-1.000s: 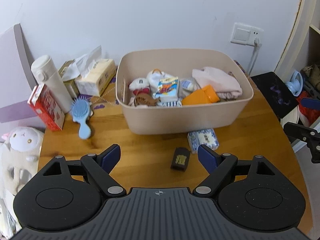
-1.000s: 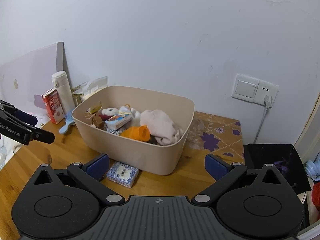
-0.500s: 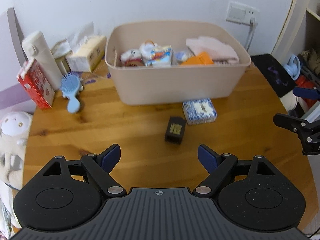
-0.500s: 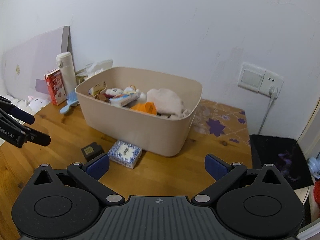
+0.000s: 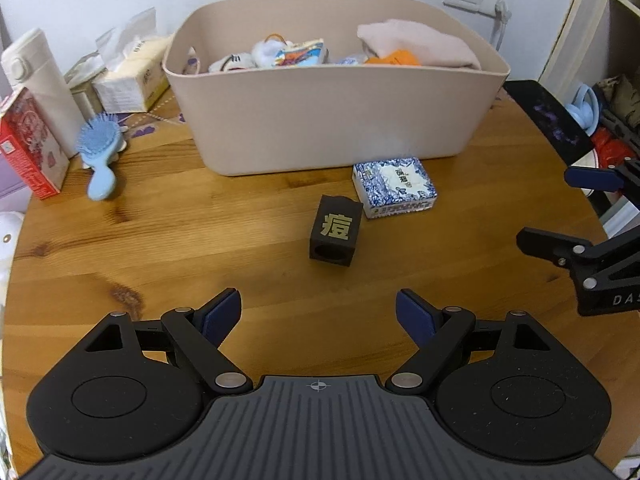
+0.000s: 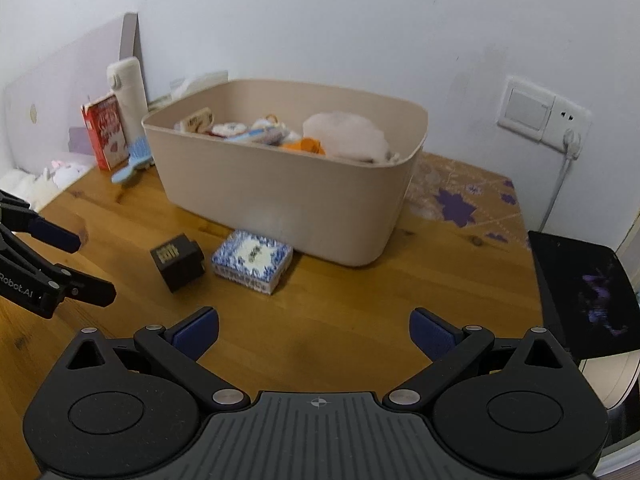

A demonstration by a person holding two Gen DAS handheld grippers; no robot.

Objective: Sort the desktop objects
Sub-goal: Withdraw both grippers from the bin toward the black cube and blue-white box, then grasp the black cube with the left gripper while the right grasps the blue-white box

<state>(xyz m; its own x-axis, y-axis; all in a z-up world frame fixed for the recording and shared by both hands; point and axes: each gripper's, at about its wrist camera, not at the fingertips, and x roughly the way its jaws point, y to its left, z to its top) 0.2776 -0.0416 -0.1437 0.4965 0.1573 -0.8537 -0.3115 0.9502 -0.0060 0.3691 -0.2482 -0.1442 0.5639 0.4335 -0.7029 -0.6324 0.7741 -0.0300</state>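
Wooden tabletop carries two loose items just in front of the beige storage bin: a small black box with a gold character and, touching it, a blue-and-white patterned packet. Left gripper and right gripper are both held wide and empty. The black box is best straddled squarely across its flat sides, without the packet being nudged

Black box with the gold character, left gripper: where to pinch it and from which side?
Pinch the black box across its two long side faces, coming down from above and the near side with the open left gripper. It lies flat, its round-holed end toward the gripper. The blue-and-white packet crowds its far right corner, so grip toward the near end.
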